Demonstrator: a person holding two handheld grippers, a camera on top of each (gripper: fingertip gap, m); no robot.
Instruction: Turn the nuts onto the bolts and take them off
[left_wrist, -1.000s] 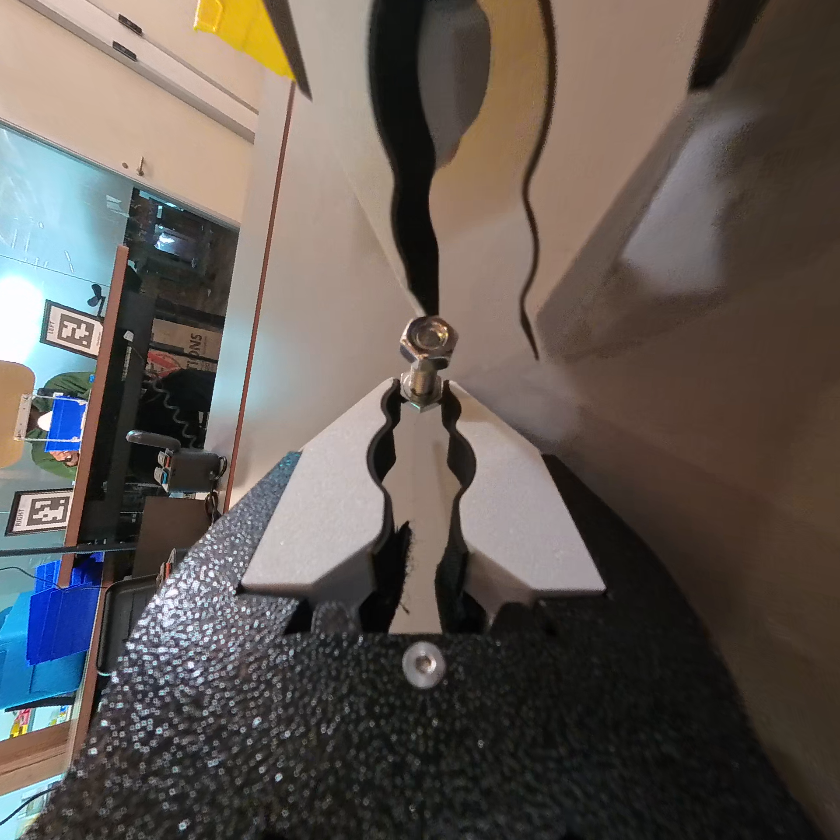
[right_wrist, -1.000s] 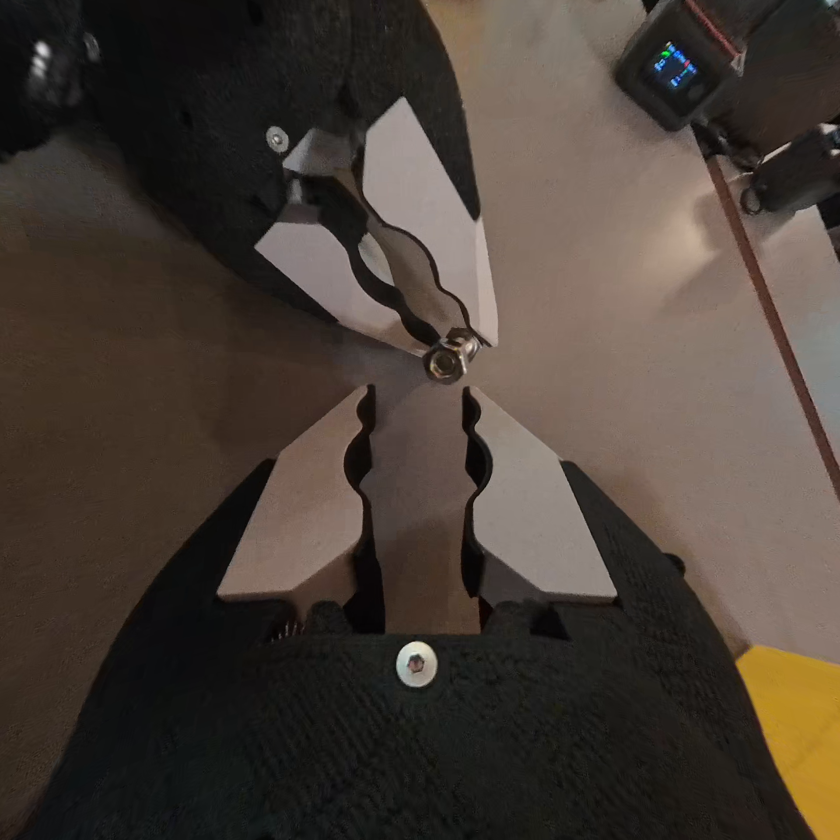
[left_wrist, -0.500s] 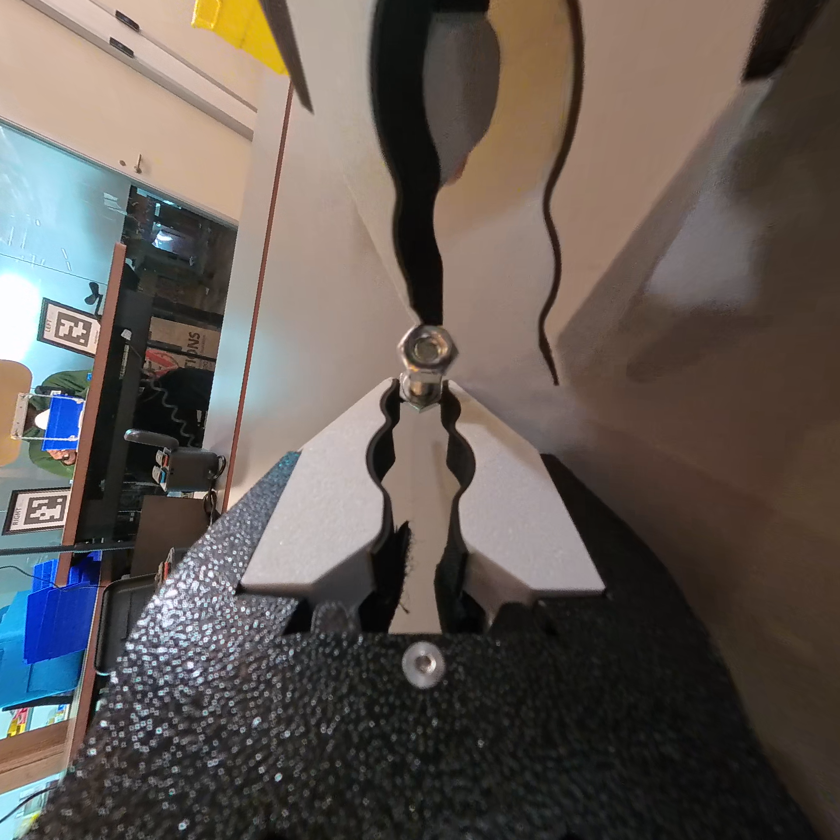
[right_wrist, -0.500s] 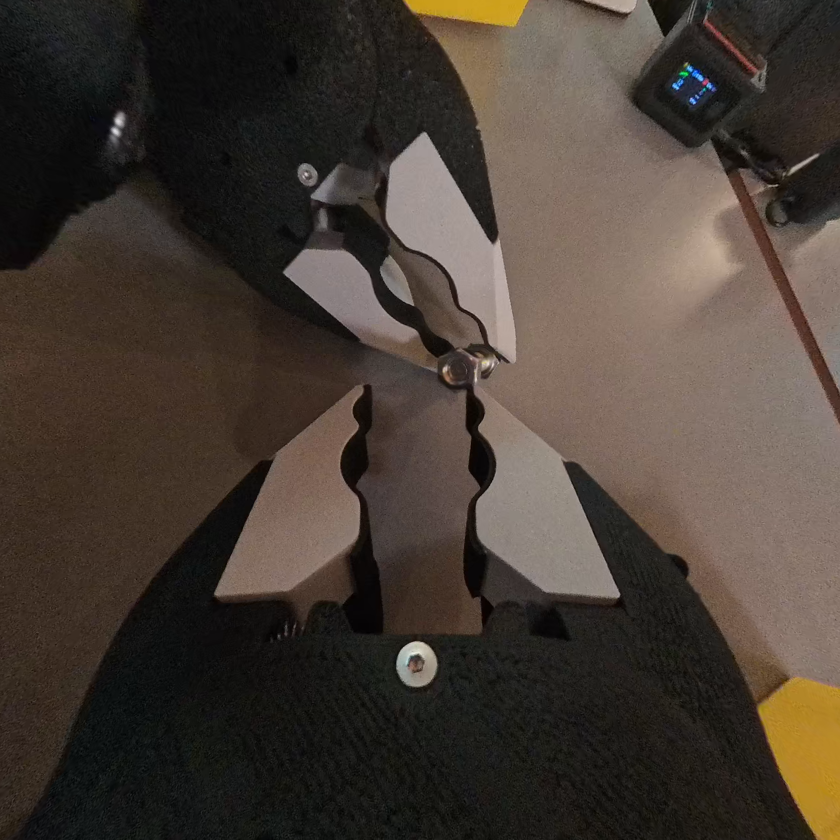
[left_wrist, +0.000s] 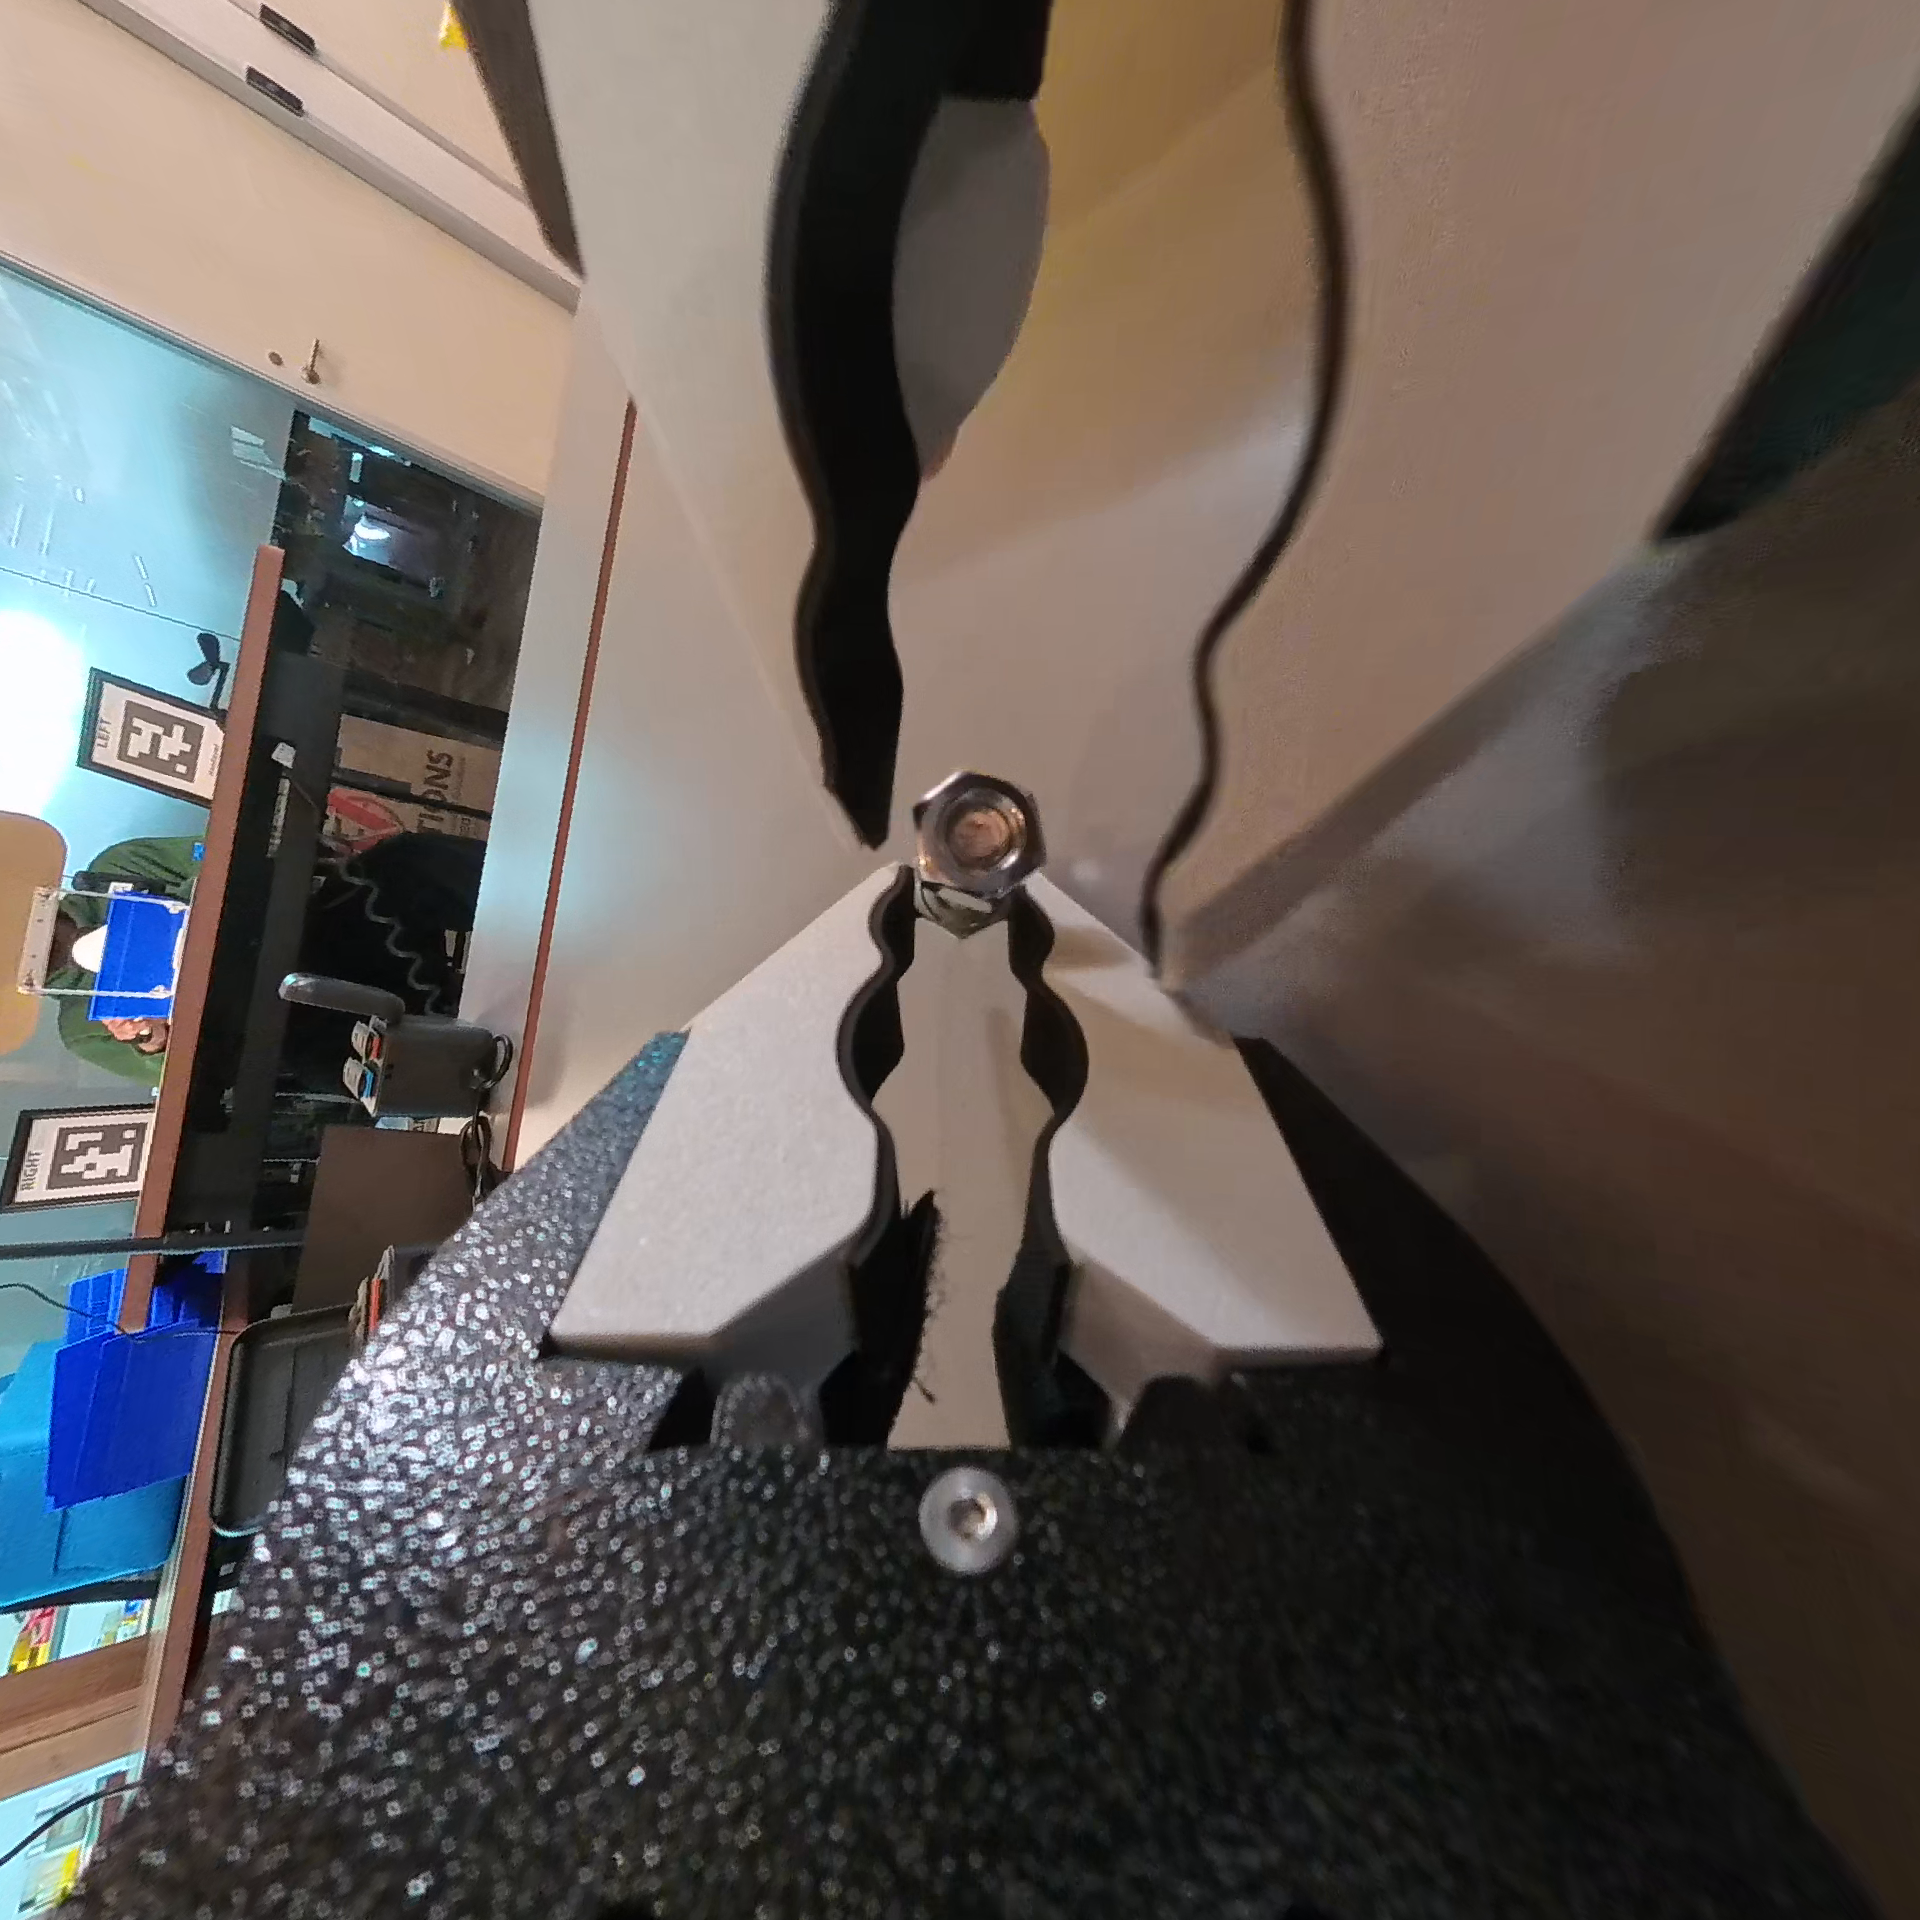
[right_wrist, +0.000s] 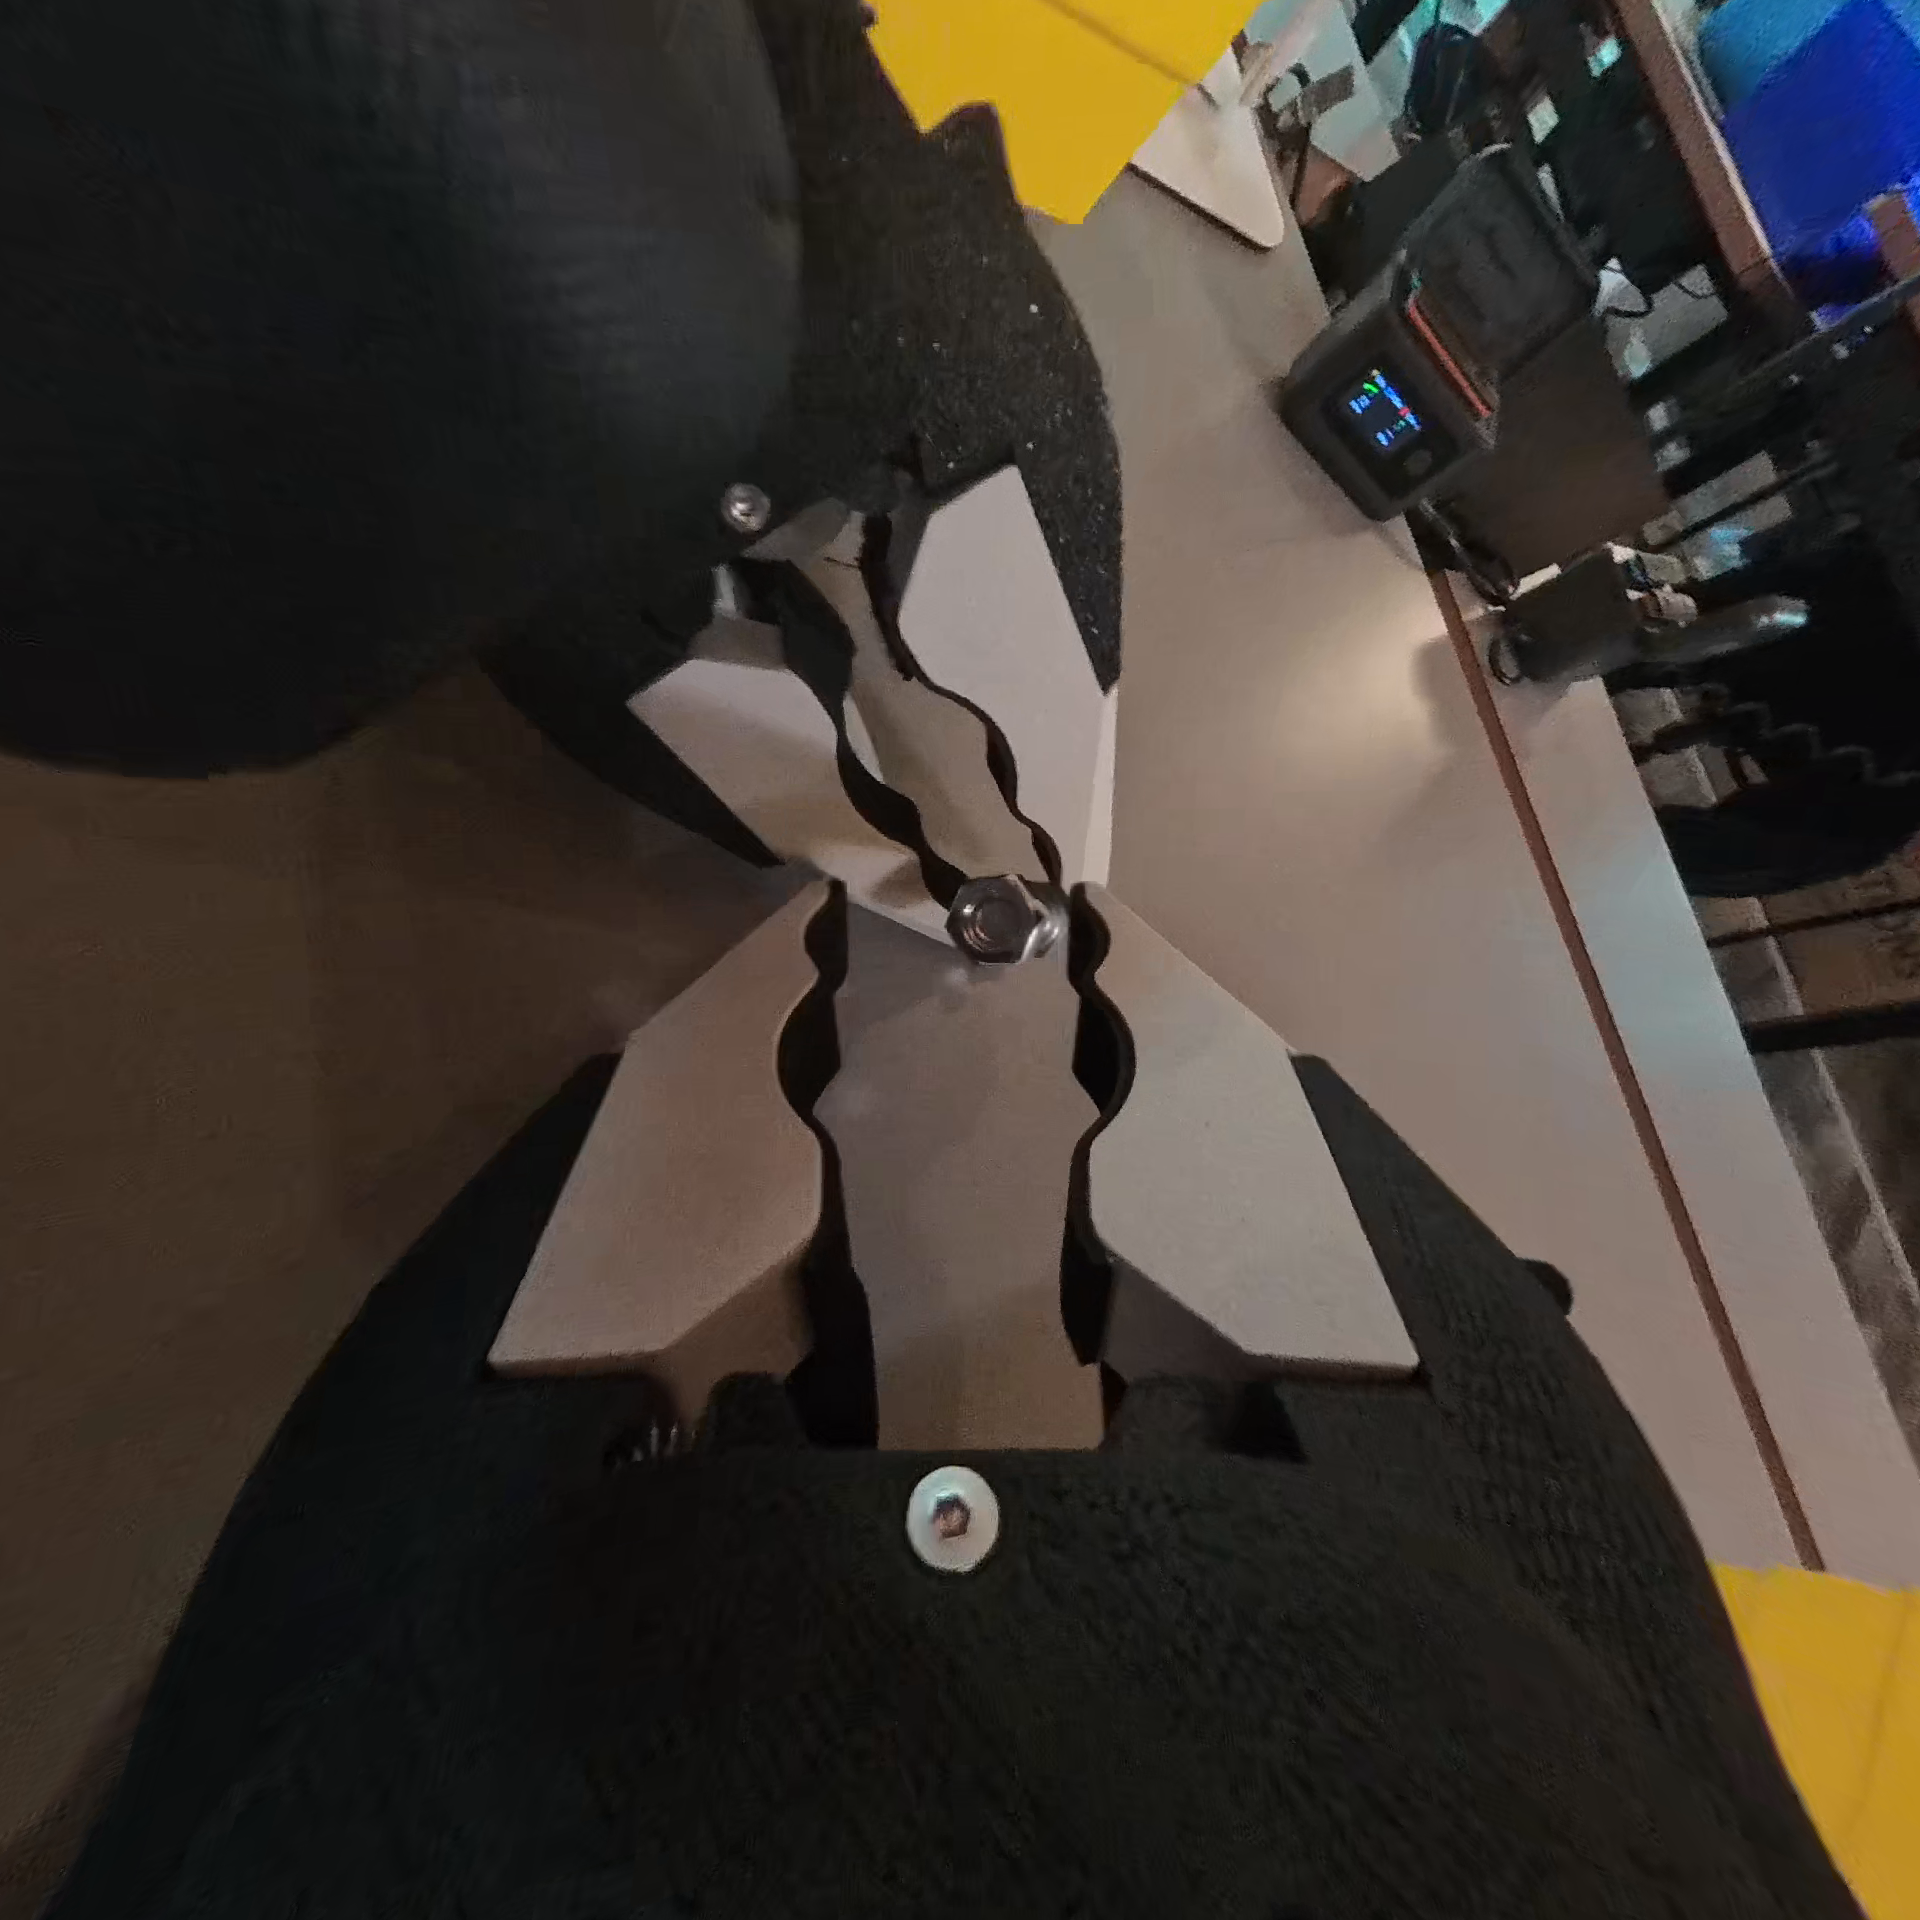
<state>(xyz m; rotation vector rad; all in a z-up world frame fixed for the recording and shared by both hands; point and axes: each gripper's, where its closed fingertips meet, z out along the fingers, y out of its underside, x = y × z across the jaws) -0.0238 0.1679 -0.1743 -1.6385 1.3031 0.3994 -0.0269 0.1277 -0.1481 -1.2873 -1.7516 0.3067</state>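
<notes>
Steel nut (left_wrist: 975, 833) on bolt (left_wrist: 951, 914), clenched by left hand-held gripper (left_wrist: 961, 914); right hand-held gripper (right_wrist: 951, 914) released.

Silver nut (left_wrist: 975, 834), pale grey tool fingers (right_wrist: 675, 1174), speckled black housing, yellow bin (right_wrist: 1039, 94).

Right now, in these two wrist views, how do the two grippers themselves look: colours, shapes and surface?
Both match: the left gripper and right gripper each have a rough, speckled black body with one silver screw at its centre, and two pale grey wedge-shaped fingers whose black-lined inner edges are wavy. No cables or sleeves show.
</notes>
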